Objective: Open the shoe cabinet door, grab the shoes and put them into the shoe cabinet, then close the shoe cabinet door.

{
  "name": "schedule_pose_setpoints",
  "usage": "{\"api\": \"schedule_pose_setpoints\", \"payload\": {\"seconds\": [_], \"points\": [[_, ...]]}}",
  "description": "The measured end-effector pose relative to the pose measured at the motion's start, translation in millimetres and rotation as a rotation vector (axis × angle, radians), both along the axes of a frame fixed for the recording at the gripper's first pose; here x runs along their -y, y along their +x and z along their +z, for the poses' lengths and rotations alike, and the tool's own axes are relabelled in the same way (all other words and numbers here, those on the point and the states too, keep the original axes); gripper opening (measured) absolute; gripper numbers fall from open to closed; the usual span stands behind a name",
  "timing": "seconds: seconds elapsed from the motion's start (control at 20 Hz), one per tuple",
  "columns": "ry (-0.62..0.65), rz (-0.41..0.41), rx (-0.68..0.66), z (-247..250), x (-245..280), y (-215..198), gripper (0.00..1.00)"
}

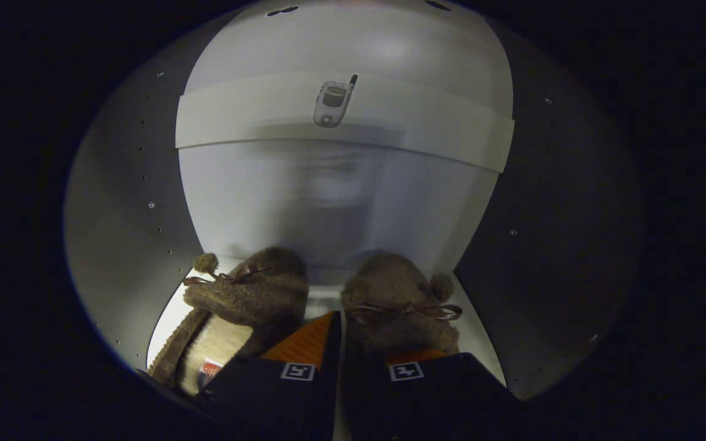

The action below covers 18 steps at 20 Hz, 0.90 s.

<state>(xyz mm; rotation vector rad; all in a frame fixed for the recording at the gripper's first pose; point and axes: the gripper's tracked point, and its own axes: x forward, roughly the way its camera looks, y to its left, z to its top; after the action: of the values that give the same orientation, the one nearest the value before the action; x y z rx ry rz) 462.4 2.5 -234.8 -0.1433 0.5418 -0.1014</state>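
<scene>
Gripper [339,352] is inside the shoe cabinet [114,202], lower centre of frame. Jaws nearly together, only a thin slit between them, nothing clamped. Two fuzzy brown shoes [249,300] sit on the cabinet floor flanking the fingertips, toes toward the back wall. Flip phone [332,101] lies on the shelf [236,116], upper centre.

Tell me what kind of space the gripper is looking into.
Likely the inside of a shoe cabinet: pale side walls with rows of peg holes, a shelf with a phone above, and fuzzy slippers just ahead of the gripper.
</scene>
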Motion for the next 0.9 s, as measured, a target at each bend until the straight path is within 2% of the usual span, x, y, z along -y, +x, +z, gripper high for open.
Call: {"api": "schedule_pose_setpoints", "payload": {"seconds": [0.1,0.3,0.35,0.6,0.9], "points": [[0.021,0.014,-0.021,0,-4,-6,0.44],[0.053,0.023,-0.033,14,-7,-28,0.7],[0.064,0.022,-0.028,20,-7,-33,0.73],[0.112,0.021,0.014,51,-5,-64,0.99],[0.123,0.061,0.176,115,-9,-114,0.99]]}}
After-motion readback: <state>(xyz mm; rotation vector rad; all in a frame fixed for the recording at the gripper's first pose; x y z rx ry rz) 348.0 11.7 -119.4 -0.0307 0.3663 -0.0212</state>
